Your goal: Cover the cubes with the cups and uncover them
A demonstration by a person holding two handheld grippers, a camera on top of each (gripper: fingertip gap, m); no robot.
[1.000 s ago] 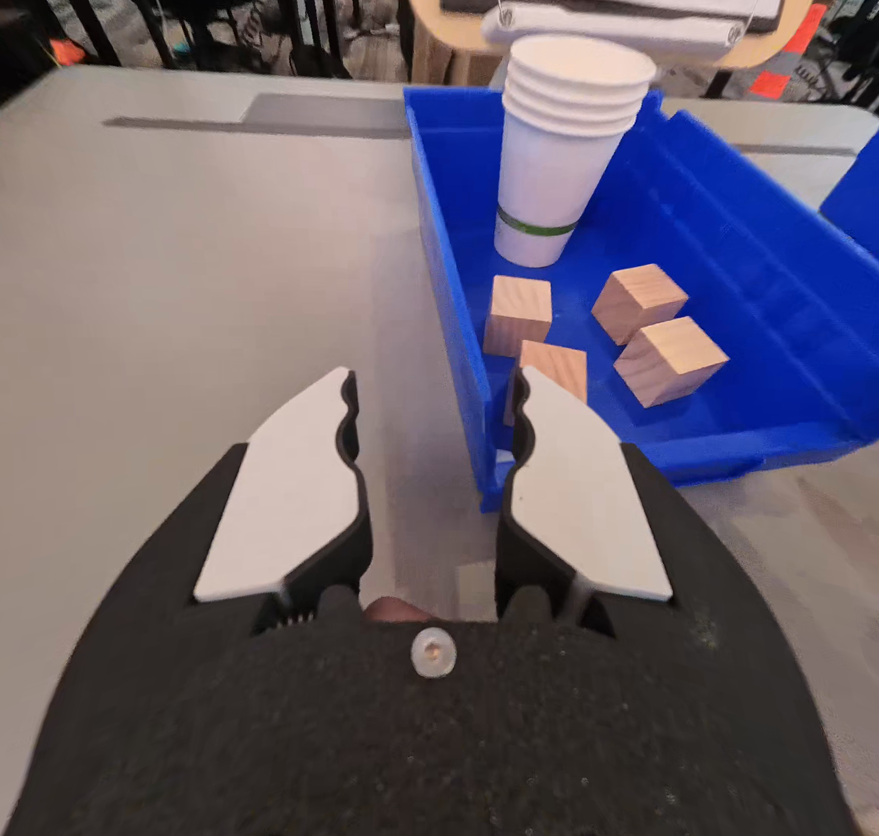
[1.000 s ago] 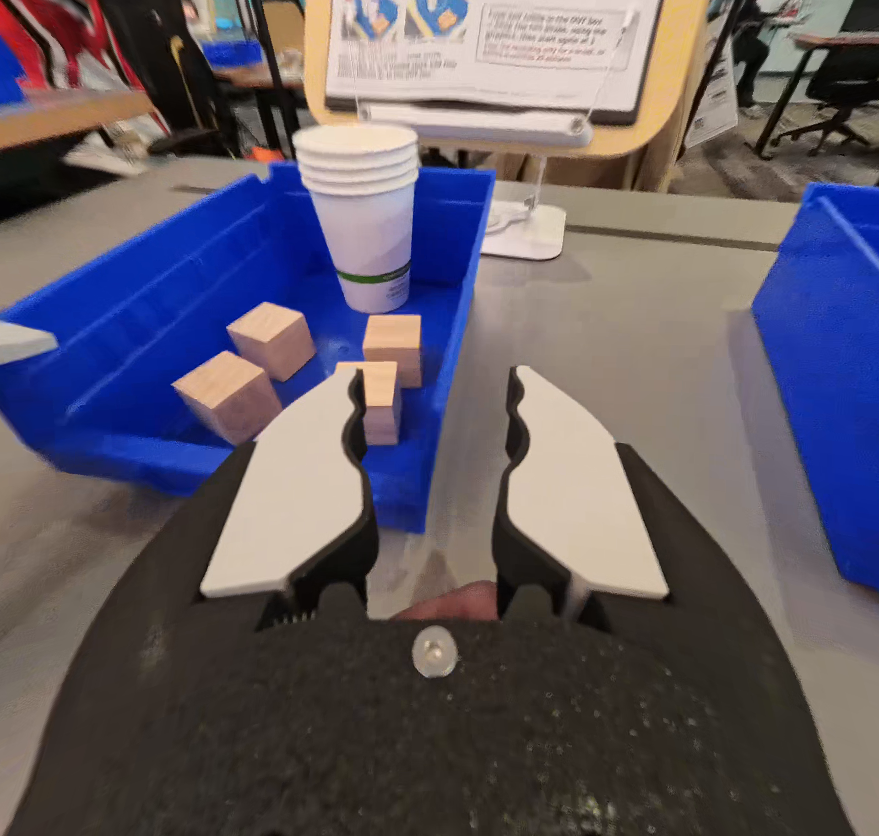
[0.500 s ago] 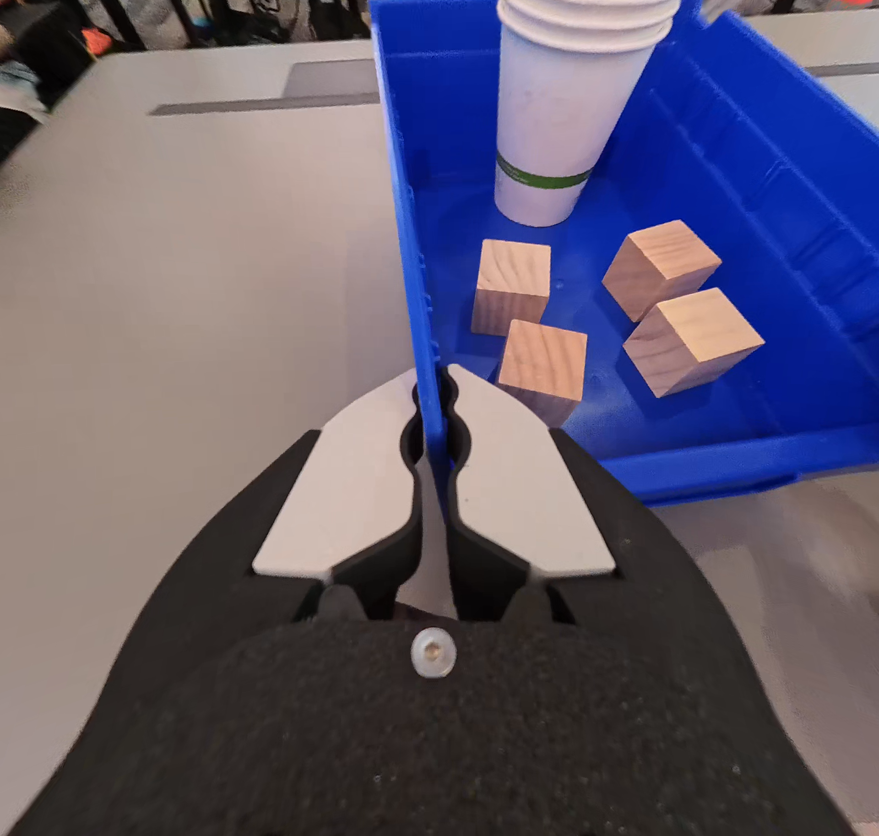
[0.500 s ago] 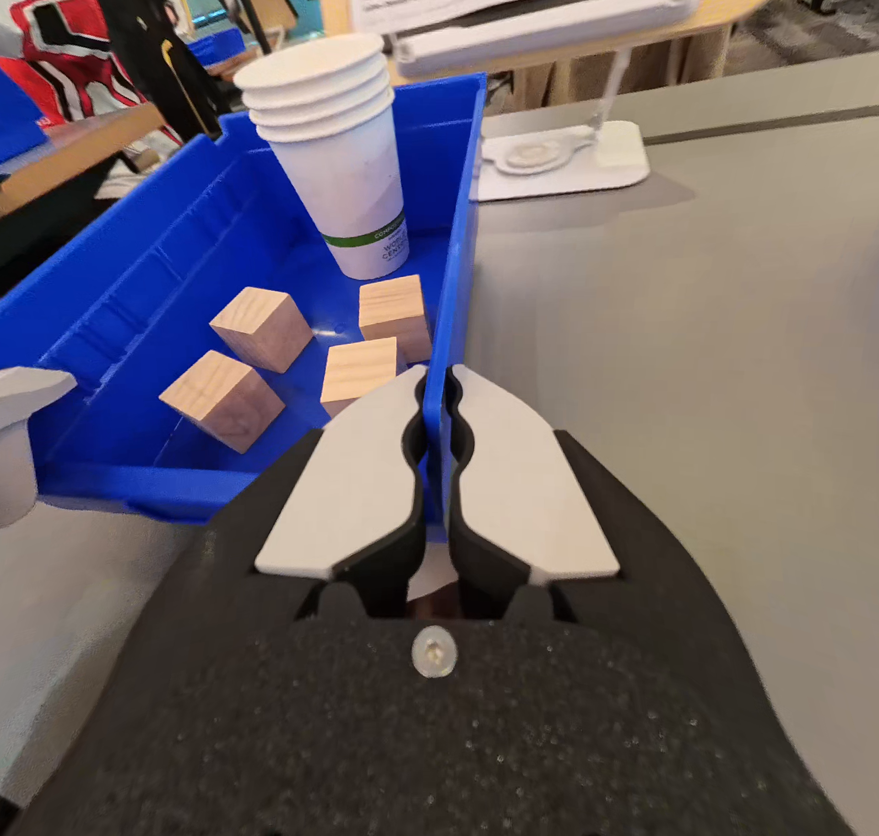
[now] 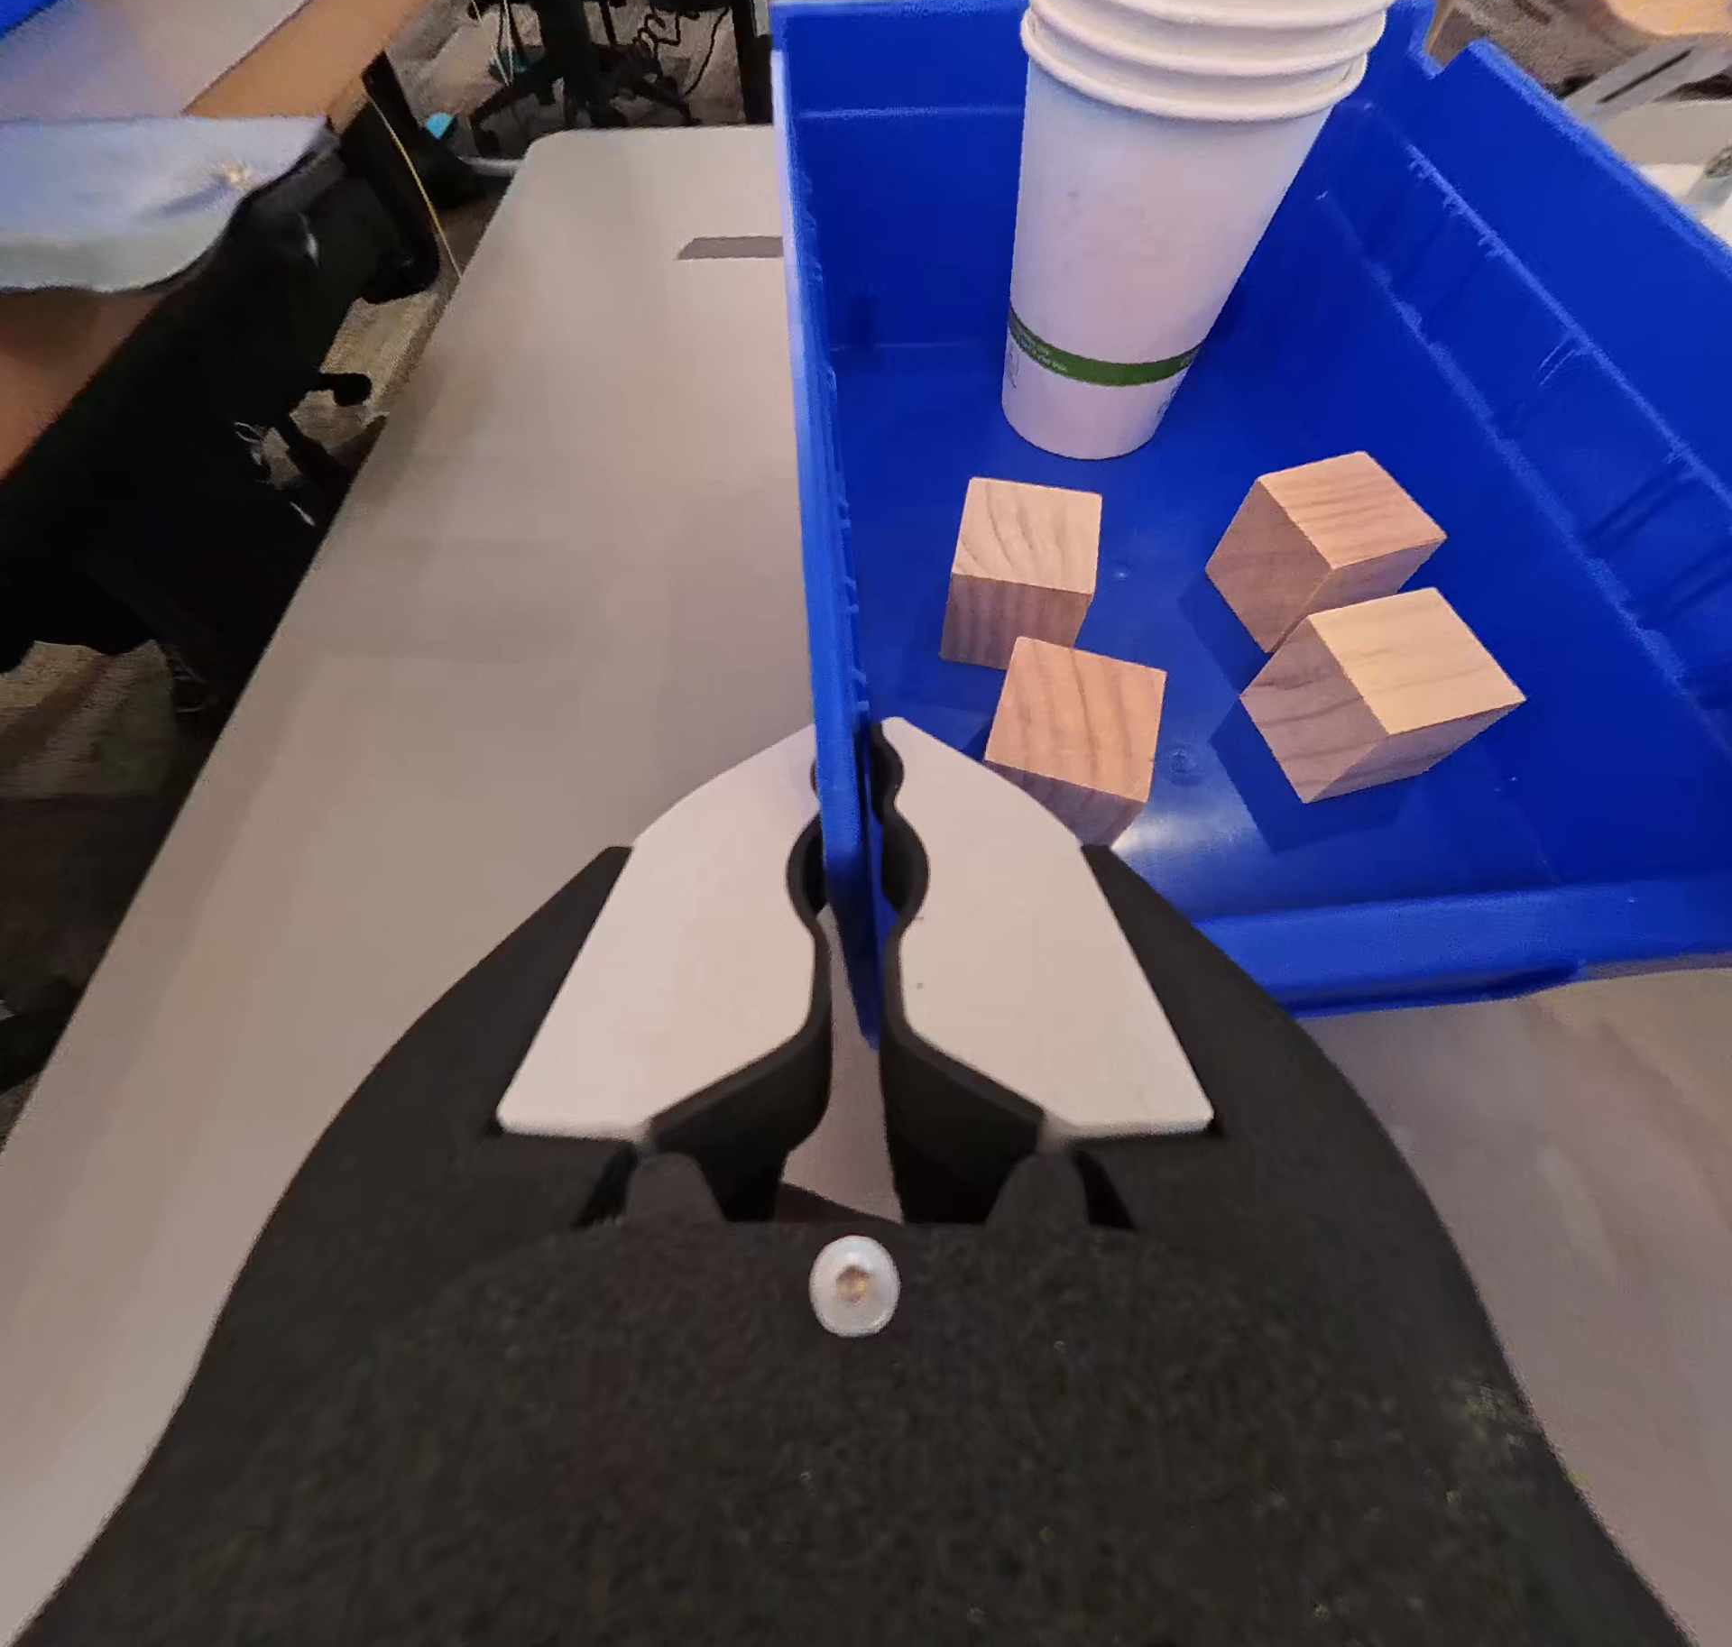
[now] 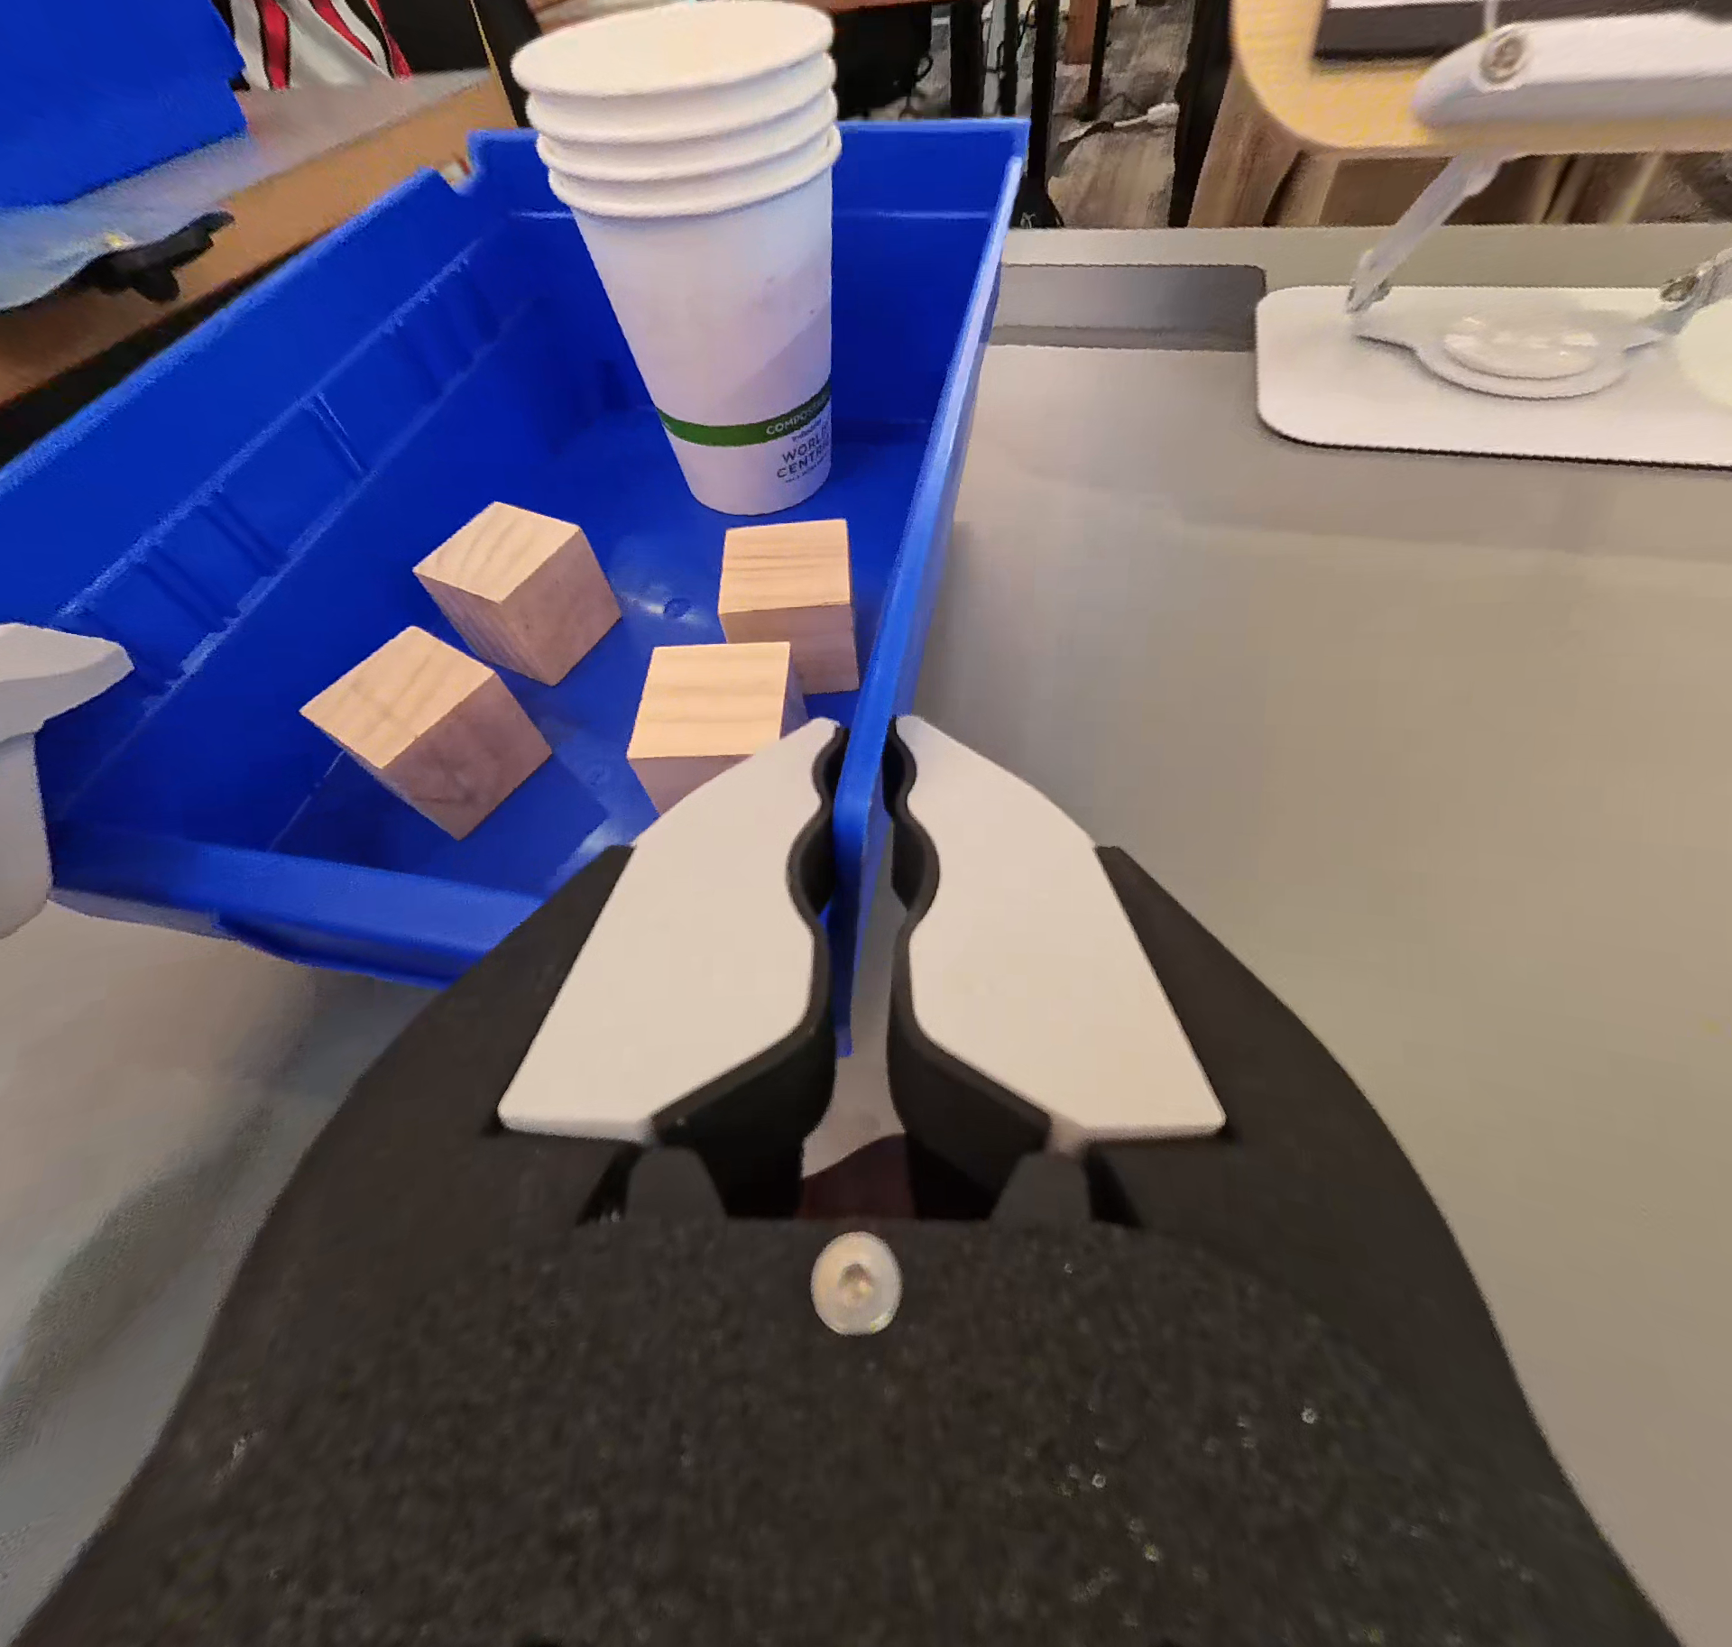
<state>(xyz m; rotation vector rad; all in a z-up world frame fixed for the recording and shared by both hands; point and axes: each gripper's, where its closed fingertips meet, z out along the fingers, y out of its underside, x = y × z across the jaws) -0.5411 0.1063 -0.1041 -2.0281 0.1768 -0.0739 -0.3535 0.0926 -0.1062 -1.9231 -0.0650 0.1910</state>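
A blue bin (image 5: pixel 1462 309) holds a stack of white paper cups (image 5: pixel 1153 224) with a green band and several wooden cubes (image 5: pixel 1022 562). My left gripper (image 5: pixel 848 745) is shut on the bin's left wall near its front corner. My right gripper (image 6: pixel 867 740) is shut on the bin's right wall (image 6: pixel 947 440) near its front corner. In the right wrist view the cup stack (image 6: pixel 722 290) stands at the back of the bin, with the cubes (image 6: pixel 520 590) in front of it. The left gripper's fingertip (image 6: pixel 47 674) shows at that view's left edge.
The bin sits on a grey table (image 5: pixel 525 590). A white stand base (image 6: pixel 1500 374) holding a wooden board stands at the back right. Another blue bin (image 6: pixel 103 56) and a second table (image 5: pixel 141 37) lie beyond the table's left edge.
Both grippers went from open to shut on the bin's side walls. The bin now looks closer and turned in both views.
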